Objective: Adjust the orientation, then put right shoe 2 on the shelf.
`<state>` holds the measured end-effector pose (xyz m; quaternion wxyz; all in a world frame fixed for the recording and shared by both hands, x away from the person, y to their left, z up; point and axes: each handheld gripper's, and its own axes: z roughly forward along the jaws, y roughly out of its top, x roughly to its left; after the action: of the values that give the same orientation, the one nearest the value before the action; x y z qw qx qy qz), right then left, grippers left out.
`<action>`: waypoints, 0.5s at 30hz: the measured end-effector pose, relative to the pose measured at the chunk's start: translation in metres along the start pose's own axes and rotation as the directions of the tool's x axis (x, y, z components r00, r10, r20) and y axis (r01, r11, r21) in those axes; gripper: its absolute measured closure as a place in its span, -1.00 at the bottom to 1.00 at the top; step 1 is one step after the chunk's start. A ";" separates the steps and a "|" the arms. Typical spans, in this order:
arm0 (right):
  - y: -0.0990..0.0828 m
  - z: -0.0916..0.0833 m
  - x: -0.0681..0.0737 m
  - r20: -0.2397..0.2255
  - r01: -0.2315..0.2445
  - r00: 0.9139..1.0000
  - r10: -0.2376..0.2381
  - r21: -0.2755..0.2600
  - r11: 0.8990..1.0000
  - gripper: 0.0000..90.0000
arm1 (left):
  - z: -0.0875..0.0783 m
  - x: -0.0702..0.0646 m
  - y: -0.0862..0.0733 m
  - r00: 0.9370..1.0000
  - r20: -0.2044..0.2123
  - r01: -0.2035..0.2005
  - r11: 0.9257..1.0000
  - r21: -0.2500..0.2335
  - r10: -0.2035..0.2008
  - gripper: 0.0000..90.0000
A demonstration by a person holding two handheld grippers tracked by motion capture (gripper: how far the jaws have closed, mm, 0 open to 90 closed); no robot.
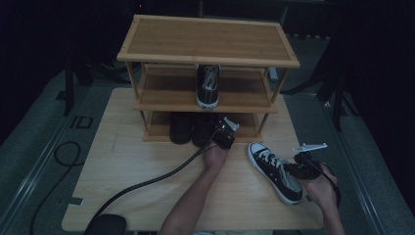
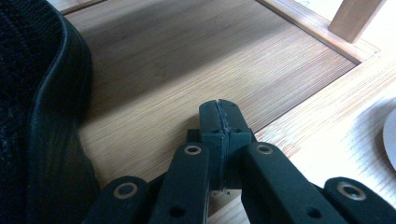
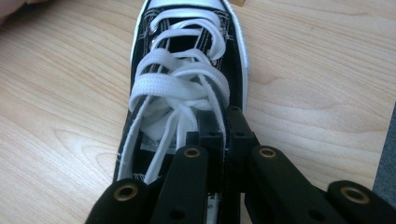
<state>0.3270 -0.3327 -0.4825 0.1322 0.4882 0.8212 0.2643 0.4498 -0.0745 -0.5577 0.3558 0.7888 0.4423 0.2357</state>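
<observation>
Right gripper [image 3: 224,140] fingers pinching sneaker [image 1: 275,171] collar on surface [image 1: 122,171]; left gripper [image 2: 219,126] fingers pressed together, empty, at rack [image 1: 161,44] bottom shelf.

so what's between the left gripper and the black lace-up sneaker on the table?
Bare light wooden tabletop, per the high view: nothing lies between the left gripper, by the bamboo shoe rack, and the black white-laced canvas sneaker.

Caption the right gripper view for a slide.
Right gripper shut on the collar of a black sneaker with white laces, lying on the wooden table.
</observation>
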 end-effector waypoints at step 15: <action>0.006 -0.016 0.004 -0.039 0.020 0.999 -0.022 -0.050 0.999 0.97 | 0.000 0.000 0.000 1.000 -0.001 -0.001 1.000 0.000 0.001 1.00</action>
<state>0.3215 -0.3324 -0.4658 0.1307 0.4705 0.8221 0.2929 0.4497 -0.0746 -0.5577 0.3555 0.7888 0.4422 0.2361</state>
